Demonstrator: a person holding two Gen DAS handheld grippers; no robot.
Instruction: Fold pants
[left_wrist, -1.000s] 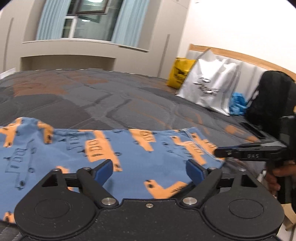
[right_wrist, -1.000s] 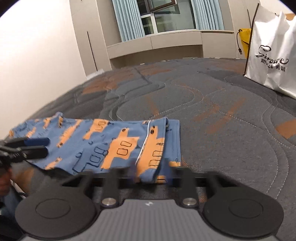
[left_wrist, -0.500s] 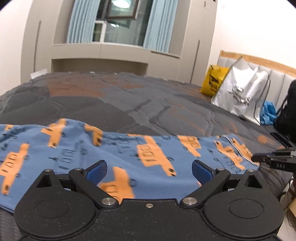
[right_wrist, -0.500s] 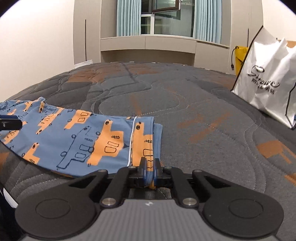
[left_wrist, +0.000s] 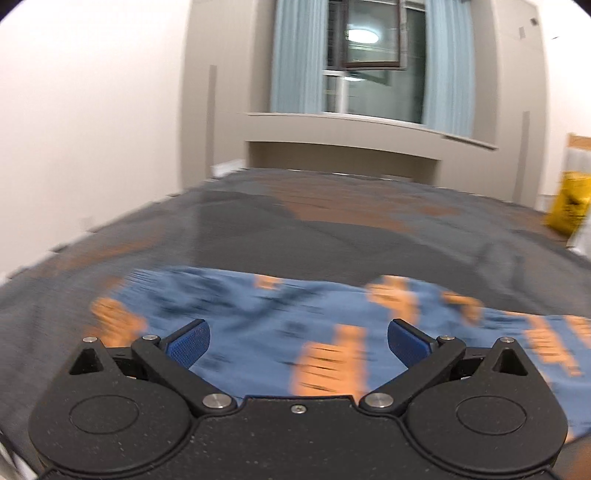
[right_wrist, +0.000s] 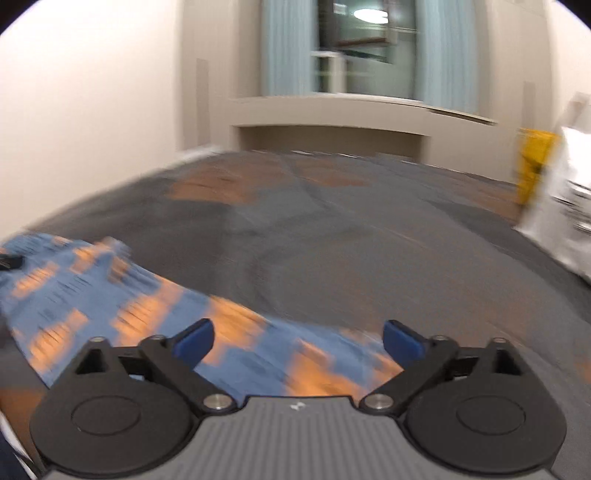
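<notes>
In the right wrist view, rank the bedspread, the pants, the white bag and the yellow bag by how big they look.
1. bedspread, widest.
2. pants, helped by nearness to the camera.
3. white bag, cut off by the frame edge.
4. yellow bag, partly hidden.
Blur makes the bags' order unsure.

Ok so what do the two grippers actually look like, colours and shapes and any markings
Both are matte black. The left gripper has two round discs on a speckled base, angled link arms with silver pivot bolts, and textured blue pads at the tips. The right gripper has the same shape and blue pads, but a grey ribbed centre panel with a small white logo. No cables or sleeves show.
</notes>
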